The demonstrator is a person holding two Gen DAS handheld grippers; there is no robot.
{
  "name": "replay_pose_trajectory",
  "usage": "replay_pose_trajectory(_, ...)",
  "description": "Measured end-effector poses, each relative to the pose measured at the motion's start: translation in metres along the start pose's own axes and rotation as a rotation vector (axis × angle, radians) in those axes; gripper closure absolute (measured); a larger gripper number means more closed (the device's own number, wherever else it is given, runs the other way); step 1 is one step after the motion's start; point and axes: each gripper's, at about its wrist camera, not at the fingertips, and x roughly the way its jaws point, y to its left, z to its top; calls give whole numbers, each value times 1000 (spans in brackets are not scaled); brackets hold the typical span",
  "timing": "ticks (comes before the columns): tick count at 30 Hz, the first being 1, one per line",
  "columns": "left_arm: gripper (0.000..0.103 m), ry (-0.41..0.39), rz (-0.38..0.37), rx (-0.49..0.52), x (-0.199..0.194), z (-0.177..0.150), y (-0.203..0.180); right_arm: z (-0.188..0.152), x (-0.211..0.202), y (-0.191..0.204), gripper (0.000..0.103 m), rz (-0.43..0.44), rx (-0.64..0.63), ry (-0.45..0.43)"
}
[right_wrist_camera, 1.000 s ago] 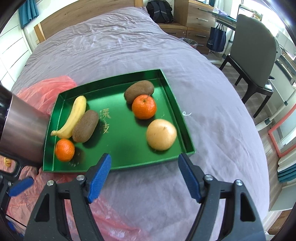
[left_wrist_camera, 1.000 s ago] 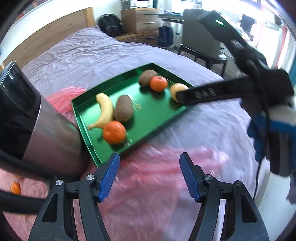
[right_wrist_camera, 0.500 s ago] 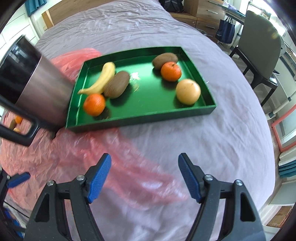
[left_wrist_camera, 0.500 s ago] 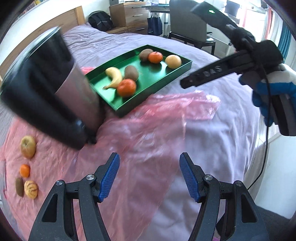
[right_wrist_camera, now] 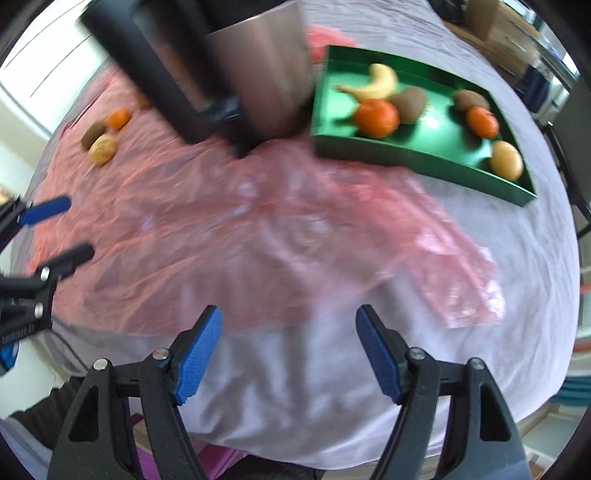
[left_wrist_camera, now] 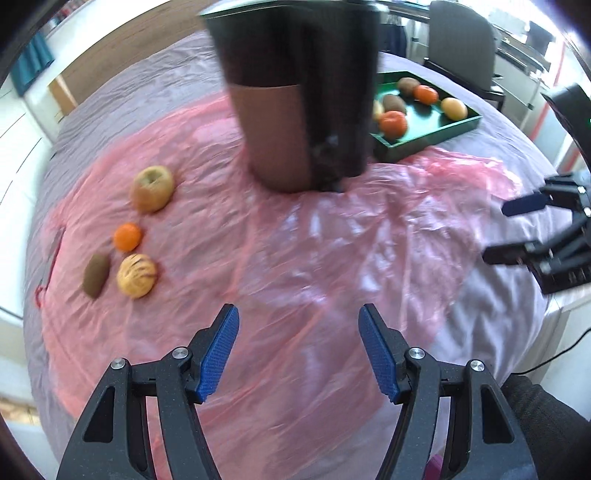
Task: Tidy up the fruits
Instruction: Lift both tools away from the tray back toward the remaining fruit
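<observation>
Grippers both apart, empty: left gripper, right gripper bottom centre. Green tray with fruit upper right; kettle top centre.

Lilac-sheeted bed, wooden headboard, grey chair, daylight.

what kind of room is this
Most likely a bedroom: the fruit tray and pink plastic sheet lie on a bed's grey cover, with a wooden headboard behind and a chair beside.
</observation>
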Motion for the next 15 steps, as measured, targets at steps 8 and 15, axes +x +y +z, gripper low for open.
replay_pose_trajectory(8, 35, 4, 82, -159, -9, -30, 72, 15, 9, 92, 0, 109, -176, 13)
replay_pose_trajectory(15, 33, 15, 126, -295, -7, -60, 115, 49, 23, 152, 0, 171, -264, -7)
